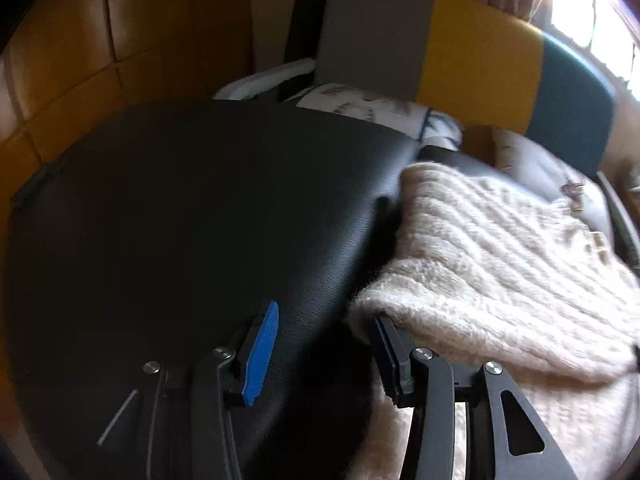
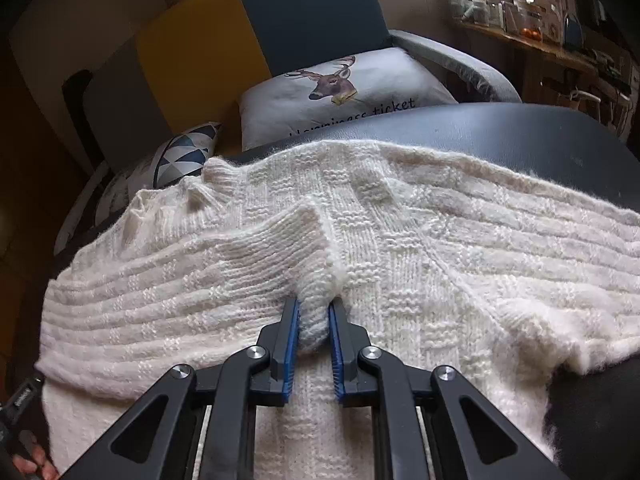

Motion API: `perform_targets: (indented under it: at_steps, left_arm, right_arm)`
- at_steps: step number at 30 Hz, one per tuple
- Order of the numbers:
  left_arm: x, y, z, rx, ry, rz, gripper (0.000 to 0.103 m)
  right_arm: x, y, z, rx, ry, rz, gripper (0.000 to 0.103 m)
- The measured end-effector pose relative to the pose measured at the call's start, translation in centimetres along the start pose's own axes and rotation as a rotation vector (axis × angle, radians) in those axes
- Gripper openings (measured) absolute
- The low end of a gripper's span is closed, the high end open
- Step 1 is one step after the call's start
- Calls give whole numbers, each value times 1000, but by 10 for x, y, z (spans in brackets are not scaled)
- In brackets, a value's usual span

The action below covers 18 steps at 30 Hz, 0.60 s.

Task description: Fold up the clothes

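A cream knitted sweater [image 2: 400, 248] lies spread on a black leather surface [image 2: 520, 128]. My right gripper [image 2: 315, 312] is shut on the ribbed sleeve cuff [image 2: 280, 240], which is folded over the sweater's body. In the left wrist view the sweater [image 1: 500, 248] lies at the right. My left gripper [image 1: 324, 320] is open and empty over the black surface [image 1: 180, 208]. Its right finger [image 1: 386, 344] touches the sweater's folded edge.
A sofa with grey, yellow and teal back panels [image 1: 480, 48] stands behind the surface. On it are a deer-print cushion [image 2: 340, 88] and a triangle-pattern cushion [image 2: 184, 156]. A wooden shelf with small items [image 2: 540, 32] is at the far right.
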<state>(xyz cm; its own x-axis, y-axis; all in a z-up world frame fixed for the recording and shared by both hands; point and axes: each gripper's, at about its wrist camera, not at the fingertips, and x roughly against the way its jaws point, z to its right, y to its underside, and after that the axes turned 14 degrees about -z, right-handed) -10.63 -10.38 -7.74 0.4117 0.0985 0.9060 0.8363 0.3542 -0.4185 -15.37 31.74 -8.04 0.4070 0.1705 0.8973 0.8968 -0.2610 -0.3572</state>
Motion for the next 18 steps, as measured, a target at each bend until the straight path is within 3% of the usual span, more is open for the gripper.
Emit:
perform_targets:
  at_steps: [3, 6, 9, 13, 18]
  left_arm:
    - [3, 4, -12, 0, 63, -41, 59]
    - [19, 6, -24, 2, 23, -48, 59]
    - [50, 7, -35, 56, -25, 73, 60]
    - [62, -15, -2, 40, 19, 159, 60]
    - [26, -33, 74, -180, 8, 123, 60]
  right_arm:
    - [0, -2, 3, -13, -13, -3, 12]
    - [1, -4, 5, -15, -25, -8, 12]
    - [2, -2, 8, -26, -39, 5, 12]
    - [3, 2, 10, -40, -51, 36, 12]
    - [3, 4, 12, -39, -63, 48, 12]
